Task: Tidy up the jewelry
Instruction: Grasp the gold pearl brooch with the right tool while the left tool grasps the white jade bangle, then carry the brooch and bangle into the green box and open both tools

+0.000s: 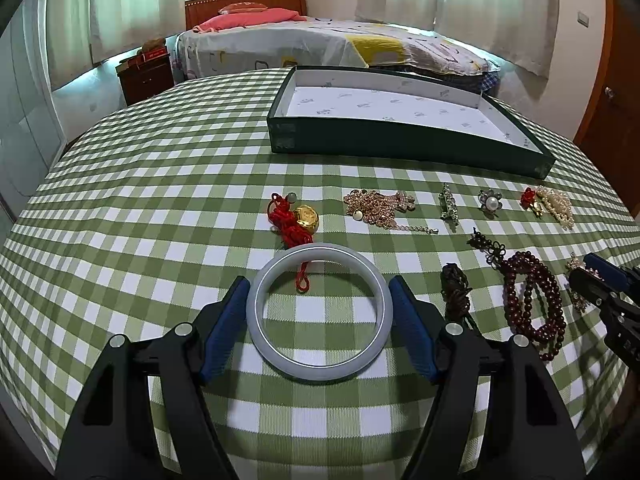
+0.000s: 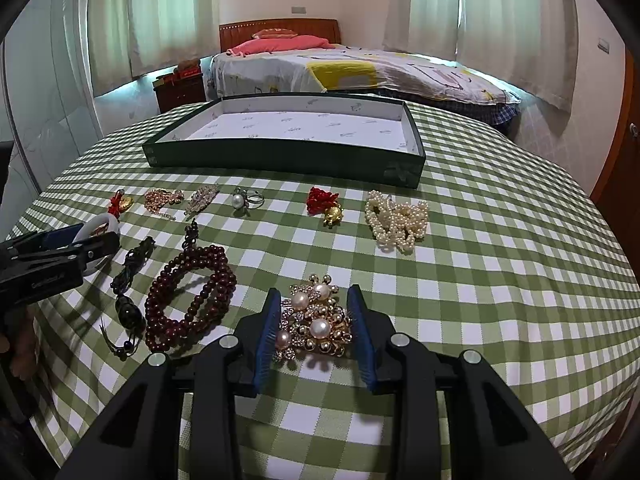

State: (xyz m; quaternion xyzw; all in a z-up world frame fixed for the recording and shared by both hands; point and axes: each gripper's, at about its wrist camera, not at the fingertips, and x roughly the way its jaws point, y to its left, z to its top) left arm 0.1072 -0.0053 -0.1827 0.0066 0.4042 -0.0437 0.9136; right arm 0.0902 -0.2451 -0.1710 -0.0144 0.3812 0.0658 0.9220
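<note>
A green-and-white checked tablecloth [image 1: 160,208] is covering the table, and a shallow dark green tray [image 1: 400,148] with a white printed lining is sitting at the far side, nothing lying in it. Between the tray and the grippers a row of jewelry is stretching across the cloth: a gold ingot charm on red cord [image 1: 298,220], a rose-gold chain heap [image 1: 378,206], a rhinestone clip [image 2: 202,199], a pearl ring [image 2: 245,200], a red-knotted gold charm [image 2: 326,205] and a bundle of pearl strands [image 2: 396,220]. Nearer, dark red wooden beads [image 2: 190,294] are lying coiled beside a dark corded pendant [image 2: 130,280] (both just right of the left tool). The left gripper [image 1: 320,312] is reaching low over the cloth with its blue-padded fingers [image 1: 222,324] spread wide on either side of a pale jade bangle [image 1: 320,372], which is lying flat on the table; whether the pads are touching it I cannot tell, and the red cord's tail is trailing inside the ring. The right gripper [image 2: 314,328] is likewise hovering low, jaws standing moderately apart around a gold brooch cluster with pearls [image 2: 316,324], which is resting on the cloth between the pads, not yet clamped.
</note>
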